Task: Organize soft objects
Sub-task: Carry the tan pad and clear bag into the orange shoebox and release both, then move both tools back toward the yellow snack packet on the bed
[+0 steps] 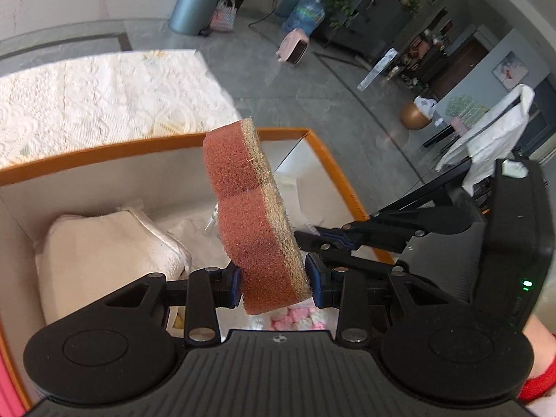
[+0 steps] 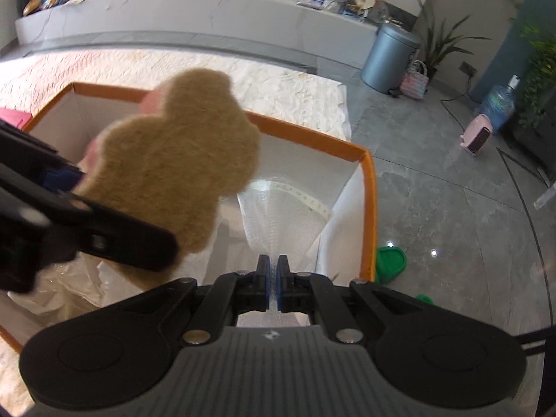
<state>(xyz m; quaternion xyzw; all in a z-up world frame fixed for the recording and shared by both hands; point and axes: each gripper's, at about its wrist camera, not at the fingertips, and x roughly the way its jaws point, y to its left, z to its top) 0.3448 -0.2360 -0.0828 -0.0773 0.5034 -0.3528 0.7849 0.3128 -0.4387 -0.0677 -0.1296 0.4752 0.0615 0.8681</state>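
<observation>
Left gripper [image 1: 274,286] clamps orange sponge [image 1: 250,215] by lower end, sponge upright above orange-rimmed box [image 1: 104,160]. Right gripper [image 2: 274,286] pinched tight on thin clear bubble-wrap sheet [image 2: 278,215] trailing into box's right corner. Folded cream cloth [image 1: 111,253] already inside box, left side. Step in hand, by the look: carrying both items into box. Next move likely calls for lowering, then releasing.
</observation>
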